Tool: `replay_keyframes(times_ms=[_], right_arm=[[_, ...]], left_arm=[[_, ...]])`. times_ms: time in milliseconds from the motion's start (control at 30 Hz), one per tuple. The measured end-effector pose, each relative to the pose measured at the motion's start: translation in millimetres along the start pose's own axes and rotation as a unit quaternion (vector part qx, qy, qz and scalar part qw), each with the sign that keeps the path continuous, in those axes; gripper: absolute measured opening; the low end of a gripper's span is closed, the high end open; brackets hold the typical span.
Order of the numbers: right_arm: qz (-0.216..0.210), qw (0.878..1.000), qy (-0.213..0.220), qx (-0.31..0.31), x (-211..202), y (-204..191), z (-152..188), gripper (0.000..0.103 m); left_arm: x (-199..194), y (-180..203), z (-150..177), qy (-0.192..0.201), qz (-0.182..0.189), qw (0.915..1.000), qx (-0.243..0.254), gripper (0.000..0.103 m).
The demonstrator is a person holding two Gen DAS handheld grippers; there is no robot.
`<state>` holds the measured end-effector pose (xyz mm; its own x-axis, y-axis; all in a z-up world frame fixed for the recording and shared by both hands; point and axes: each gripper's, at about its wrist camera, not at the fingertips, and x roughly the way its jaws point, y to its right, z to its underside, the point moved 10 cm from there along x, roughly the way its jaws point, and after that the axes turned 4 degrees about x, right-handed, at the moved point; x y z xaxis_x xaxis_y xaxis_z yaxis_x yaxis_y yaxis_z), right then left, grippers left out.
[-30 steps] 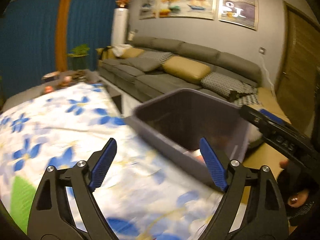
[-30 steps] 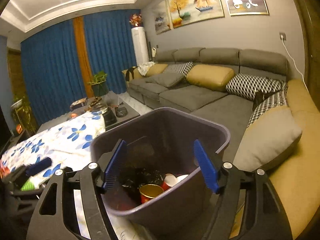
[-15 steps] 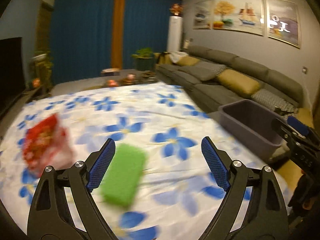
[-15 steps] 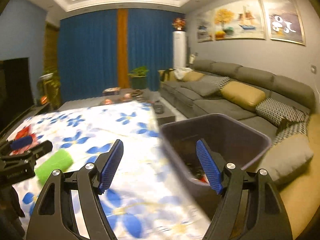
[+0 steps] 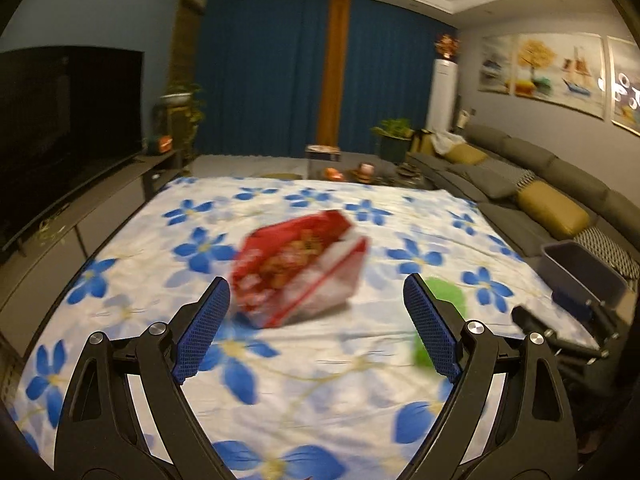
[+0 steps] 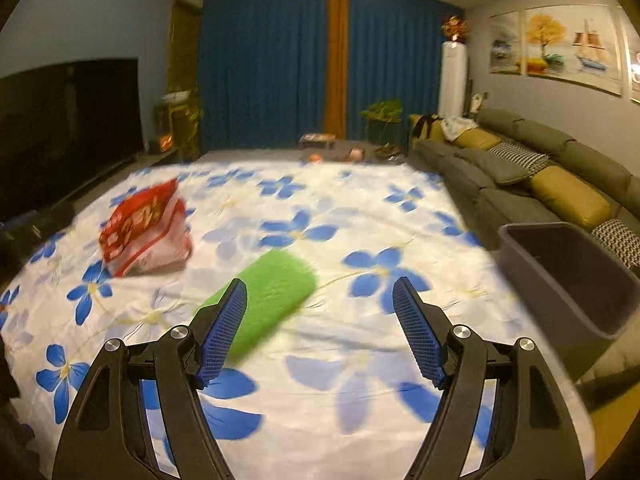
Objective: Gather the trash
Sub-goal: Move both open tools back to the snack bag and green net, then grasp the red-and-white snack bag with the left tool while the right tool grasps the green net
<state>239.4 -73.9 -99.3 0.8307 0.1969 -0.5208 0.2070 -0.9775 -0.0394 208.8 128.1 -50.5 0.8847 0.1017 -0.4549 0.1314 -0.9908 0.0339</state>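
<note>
The left gripper (image 5: 316, 320) hangs over a table spread with a white cloth (image 5: 320, 392) printed with blue flowers, its jaws wide apart and nothing between them. Just ahead of it, between the lines of its two fingers, lies a red bag (image 5: 300, 268) with a clear, whitish side; the picture is blurred here, so the print on the bag cannot be read. To the right of the bag, partly hidden behind the left gripper's right finger, lies a green item (image 5: 444, 296).

The right gripper (image 6: 320, 328) is also spread wide and holds nothing. The green item (image 6: 268, 300) lies on the cloth just beyond its left finger, which covers the item's near end. The red bag (image 6: 146, 228) sits farther off to the left, apart from the green item.

A grey bin (image 6: 572, 280) stands at the table's right edge, beside a grey sofa (image 6: 520, 168) with yellow and patterned cushions. From the left wrist camera the bin (image 5: 580, 276) shows at the far right, with the right gripper's dark body (image 5: 560, 332) in front of it. Blue curtains (image 5: 280, 76) close off the far wall, and a dark TV (image 5: 68, 120) stands to the left.
</note>
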Motion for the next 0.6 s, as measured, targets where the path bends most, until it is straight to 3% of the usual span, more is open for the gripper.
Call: replay_keyframes(times_ms=[267,600], right_arm=[[-0.011,0.999,-0.039,-0.033,21,-42,22,0.073],[0.014,0.995,-0.082,-0.06,37,-46,35,0.061]], left_arm=[[1,-46,9,-0.006,-0.017,0.9996,-0.024,0.087],[13,-51,12,-0.011,-0.003,0.9993,-0.035,0.087]])
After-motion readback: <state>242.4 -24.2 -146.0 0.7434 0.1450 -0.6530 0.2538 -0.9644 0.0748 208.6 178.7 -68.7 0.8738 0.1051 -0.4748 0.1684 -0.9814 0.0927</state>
